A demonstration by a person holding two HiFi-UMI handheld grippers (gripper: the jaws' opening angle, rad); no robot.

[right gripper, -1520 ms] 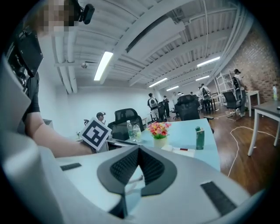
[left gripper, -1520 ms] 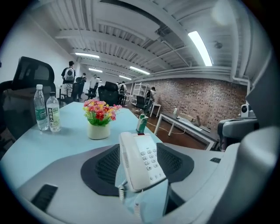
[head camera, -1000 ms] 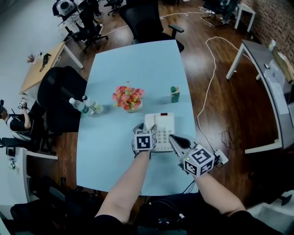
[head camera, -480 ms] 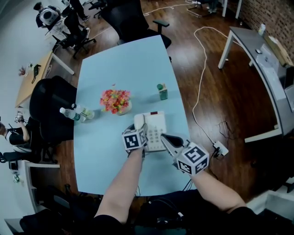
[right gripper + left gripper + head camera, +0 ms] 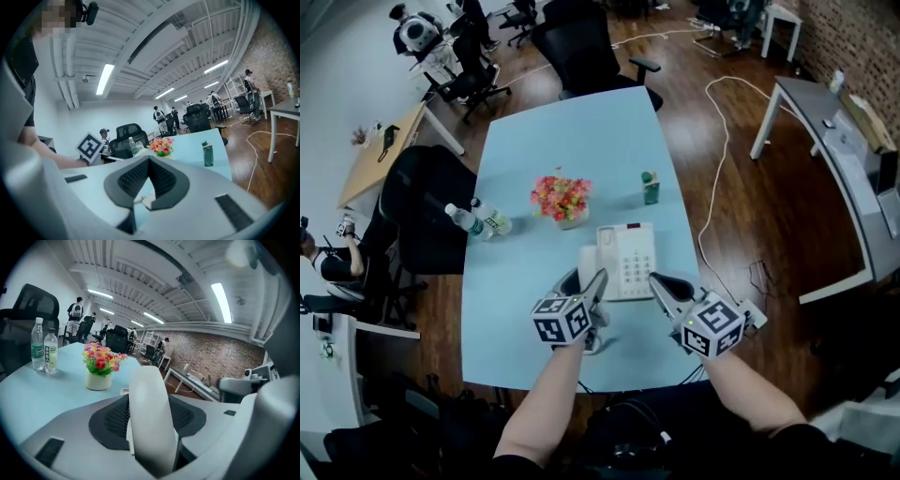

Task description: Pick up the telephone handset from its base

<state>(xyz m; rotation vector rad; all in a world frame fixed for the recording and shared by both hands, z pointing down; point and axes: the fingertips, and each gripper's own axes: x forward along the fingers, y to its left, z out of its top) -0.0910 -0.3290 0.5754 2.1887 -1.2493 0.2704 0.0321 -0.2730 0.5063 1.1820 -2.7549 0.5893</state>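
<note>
A white telephone base with a keypad lies near the front of the pale blue table. Its white handset is just left of the base, between the fingers of my left gripper. In the left gripper view the handset stands upright across the dark pads of the left gripper, whose jaws are closing and grip it. My right gripper hovers at the base's front right corner, open. Nothing is between the pads of the right gripper.
A pot of flowers stands behind the phone, a green bottle to its right, and two water bottles at the table's left edge. Black chairs stand at the left and far end. A white cable runs over the floor on the right.
My left gripper has drawn back toward me and risen from the phone's left side, with the handset between its jaws. The right gripper has shifted only slightly.
</note>
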